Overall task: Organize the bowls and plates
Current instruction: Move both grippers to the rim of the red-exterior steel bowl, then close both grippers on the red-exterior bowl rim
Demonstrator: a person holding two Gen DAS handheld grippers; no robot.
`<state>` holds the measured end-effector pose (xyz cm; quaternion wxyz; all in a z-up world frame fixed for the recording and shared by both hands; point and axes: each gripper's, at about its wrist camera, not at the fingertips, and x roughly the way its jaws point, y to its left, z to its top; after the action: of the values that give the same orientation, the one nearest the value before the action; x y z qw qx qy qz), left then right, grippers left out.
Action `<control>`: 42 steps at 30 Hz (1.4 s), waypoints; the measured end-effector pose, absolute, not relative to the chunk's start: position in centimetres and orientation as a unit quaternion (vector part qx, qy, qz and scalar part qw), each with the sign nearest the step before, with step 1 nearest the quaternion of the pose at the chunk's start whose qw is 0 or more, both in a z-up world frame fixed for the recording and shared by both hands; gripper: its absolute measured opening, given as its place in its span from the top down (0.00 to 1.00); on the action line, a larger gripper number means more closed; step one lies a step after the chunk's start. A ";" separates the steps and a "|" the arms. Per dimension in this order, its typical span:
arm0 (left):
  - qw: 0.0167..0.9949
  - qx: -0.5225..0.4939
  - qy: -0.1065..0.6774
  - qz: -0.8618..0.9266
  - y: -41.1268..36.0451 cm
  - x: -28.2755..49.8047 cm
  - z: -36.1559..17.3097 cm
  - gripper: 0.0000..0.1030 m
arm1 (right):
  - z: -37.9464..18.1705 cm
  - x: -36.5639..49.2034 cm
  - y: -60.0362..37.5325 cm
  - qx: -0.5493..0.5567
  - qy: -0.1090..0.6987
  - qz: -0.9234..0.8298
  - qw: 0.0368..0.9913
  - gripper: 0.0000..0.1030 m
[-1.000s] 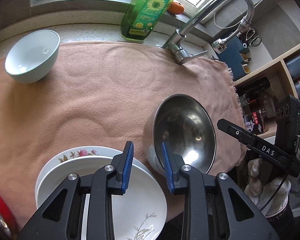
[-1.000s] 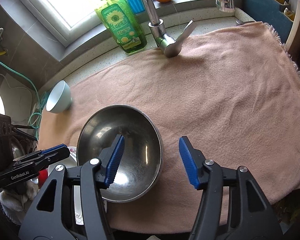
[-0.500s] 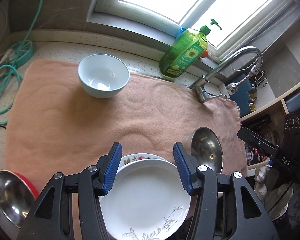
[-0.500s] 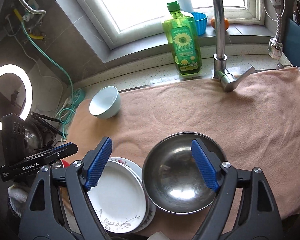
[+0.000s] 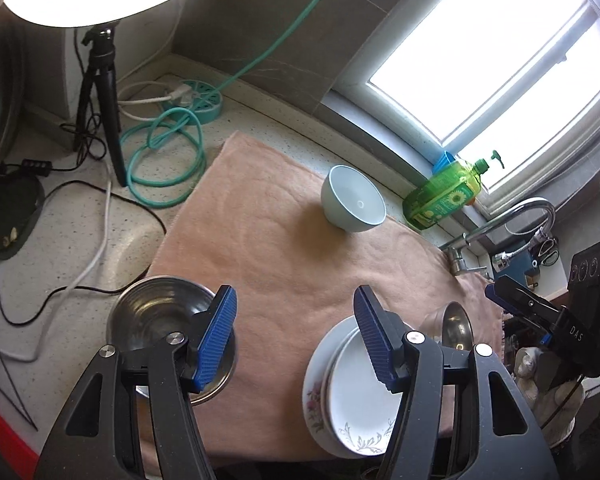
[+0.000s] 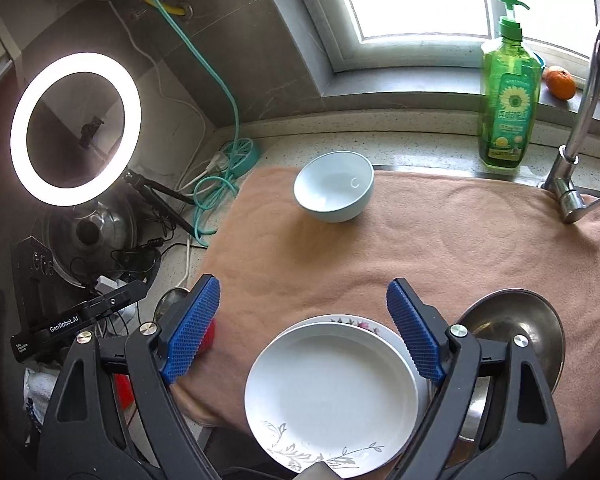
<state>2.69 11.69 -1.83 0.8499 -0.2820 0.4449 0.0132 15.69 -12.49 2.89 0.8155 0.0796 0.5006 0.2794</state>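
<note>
Both grippers have pulled back and up from the steel bowl since a moment ago, so much more of the counter shows now. At that earlier moment the left gripper's fingers stood close together by the bowl's rim; now the left gripper (image 5: 296,336) hangs with its jaws spread wide and nothing between them, and the right gripper (image 6: 304,328) hangs the same way, released and empty, above the stacked plates (image 6: 332,396).

The plates sit at the near edge of the pink towel (image 6: 440,248), a plain white one with a grey leaf sprig on top and a rose-patterned one beneath, both lying flat, face up. They are round, so no long axis to speak of; the sprig faces the near edge. Just right of them, touching or nearly so, stands the steel bowl (image 6: 516,320), upright and mouth up. A light blue bowl (image 6: 334,186) stands upright at the far side of the towel, well apart from the stack. A second steel bowl (image 5: 160,320) sits off the towel's left corner, on the speckled counter (image 5: 80,240).

Behind are a green soap bottle (image 6: 508,108), the tap (image 6: 572,184), an orange (image 6: 560,82) on the sill, a lit ring light (image 6: 76,128) and a coil of teal hose (image 5: 168,160).
</note>
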 end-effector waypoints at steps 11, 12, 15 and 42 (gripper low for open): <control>0.832 -0.317 0.444 0.104 17.1 -3.4 -5.7 0.44 | -0.6 13.3 -2.5 0.008 0.537 0.353 0.766 0.19; 0.829 -0.318 0.448 0.106 17.3 -3.5 -6.1 0.44 | -1.1 13.2 -1.7 0.004 0.543 0.360 0.758 0.23; 0.822 -0.329 0.453 0.106 18.0 -4.2 -7.2 0.49 | -2.7 12.8 0.4 -0.007 0.561 0.371 0.740 0.29; 0.793 -0.356 0.486 0.089 19.3 -3.1 -11.3 0.86 | -10.6 13.2 6.5 -0.012 0.642 0.373 0.670 0.85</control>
<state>-3.05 19.34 -11.31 0.7932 -0.3564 0.4858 0.0889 13.20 6.54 -10.57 0.6698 -0.0120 0.6418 0.3732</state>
